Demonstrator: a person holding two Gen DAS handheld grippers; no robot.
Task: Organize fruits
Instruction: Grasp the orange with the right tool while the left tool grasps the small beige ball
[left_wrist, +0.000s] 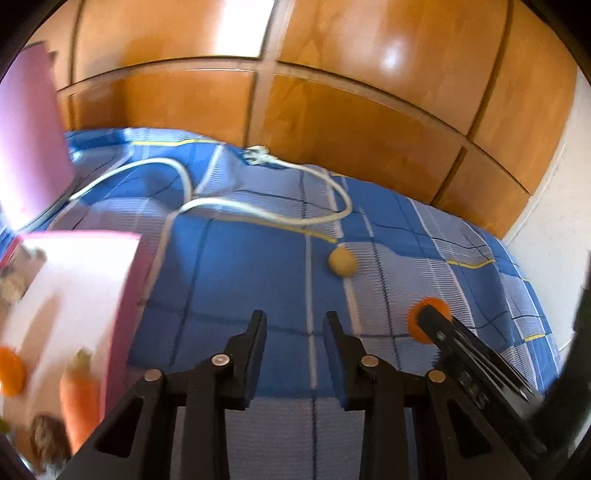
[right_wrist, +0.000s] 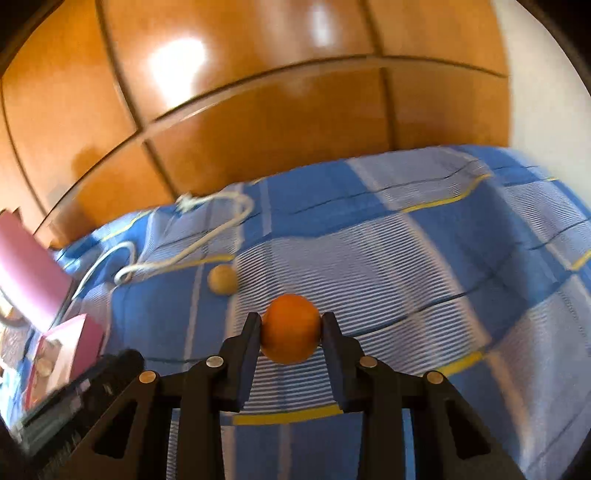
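My right gripper (right_wrist: 291, 320) is shut on an orange (right_wrist: 290, 328), held just above the blue checked bedspread (right_wrist: 406, 266). The orange also shows in the left wrist view (left_wrist: 419, 325), partly hidden by the right gripper's finger. A small tan round fruit (right_wrist: 222, 280) lies on the bedspread beyond it, also in the left wrist view (left_wrist: 342, 261). My left gripper (left_wrist: 294, 320) is open and empty over the bedspread. A pink box (left_wrist: 66, 295) at the left holds a carrot (left_wrist: 79, 402), another orange (left_wrist: 11, 371) and a brown fruit (left_wrist: 46, 432).
A white cable (left_wrist: 266, 218) with a plug (left_wrist: 255, 154) loops across the far part of the bed. The box's pink lid (left_wrist: 29, 147) stands up at the left. A wooden wardrobe (left_wrist: 351, 92) rises behind the bed. A white wall (left_wrist: 554, 221) is at the right.
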